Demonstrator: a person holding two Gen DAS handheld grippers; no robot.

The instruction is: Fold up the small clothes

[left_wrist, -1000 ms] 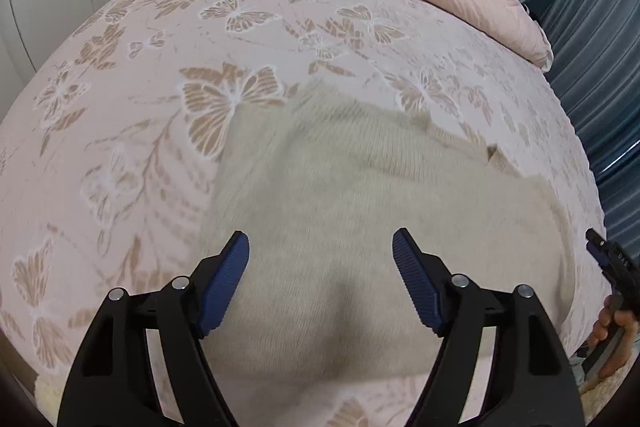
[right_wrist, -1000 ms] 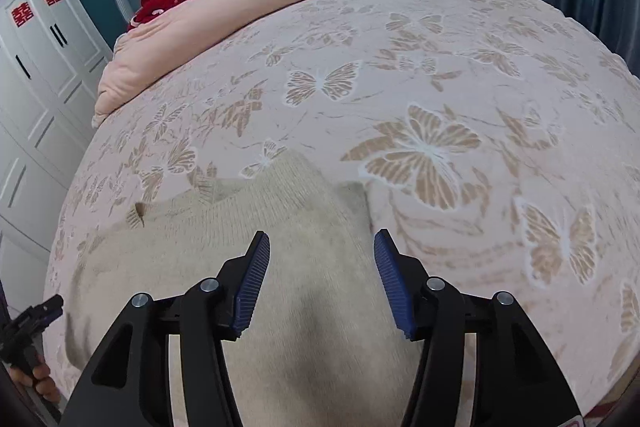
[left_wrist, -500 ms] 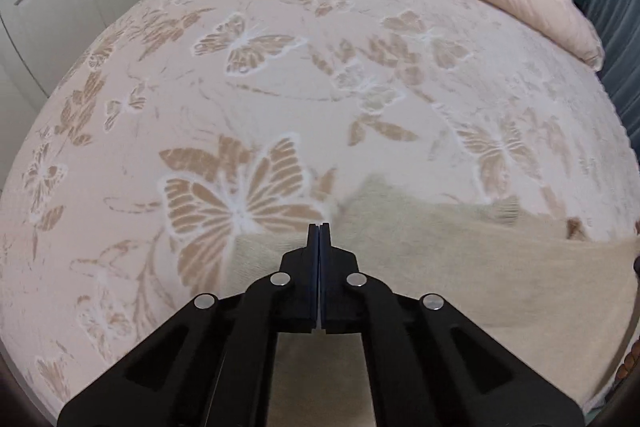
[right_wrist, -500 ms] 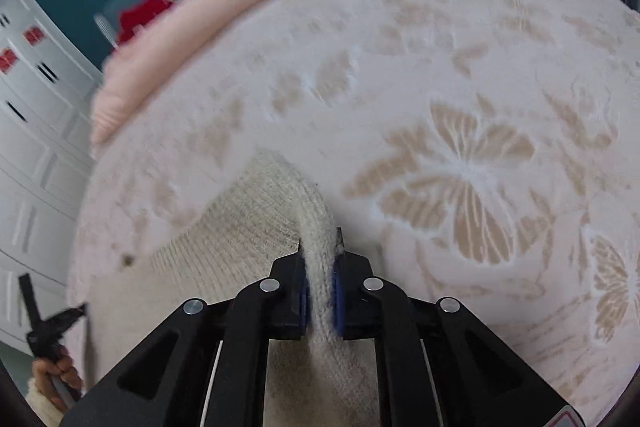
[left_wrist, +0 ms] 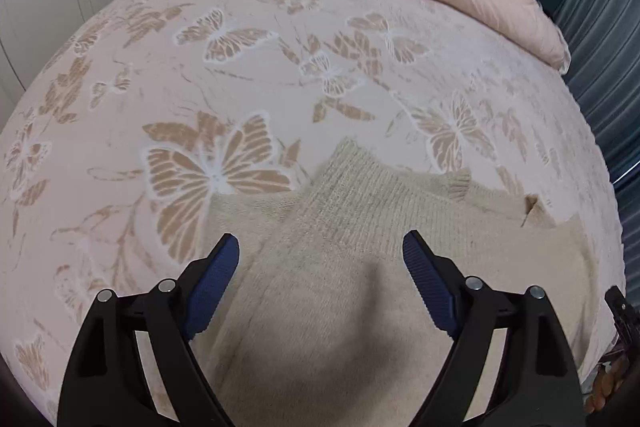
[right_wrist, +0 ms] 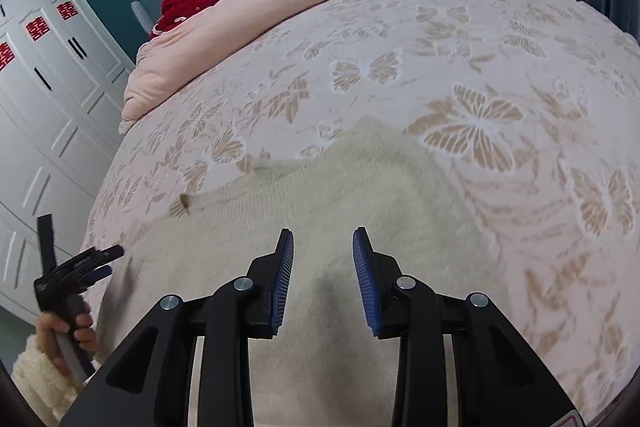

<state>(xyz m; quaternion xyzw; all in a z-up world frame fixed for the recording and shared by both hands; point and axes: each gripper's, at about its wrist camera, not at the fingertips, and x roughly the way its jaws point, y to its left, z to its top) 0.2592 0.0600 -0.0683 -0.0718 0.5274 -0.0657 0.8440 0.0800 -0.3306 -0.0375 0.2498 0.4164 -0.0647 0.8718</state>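
A cream knitted sweater (left_wrist: 360, 267) lies flat on the bed (left_wrist: 240, 67), on its butterfly-patterned cover, with one part folded over the body near the ribbed collar. The left gripper (left_wrist: 320, 279) hangs over it with its fingers released and spreading wider, nothing pinched between them. The right gripper (right_wrist: 323, 279) also hovers above the knit, its fingers narrower apart but opening and clear of the cloth; a pink duvet (right_wrist: 280, 7) is heaped at the head of the bed.

red double-happiness signs (right_wrist: 38, 27), wardrobe doors (right_wrist: 60, 99)
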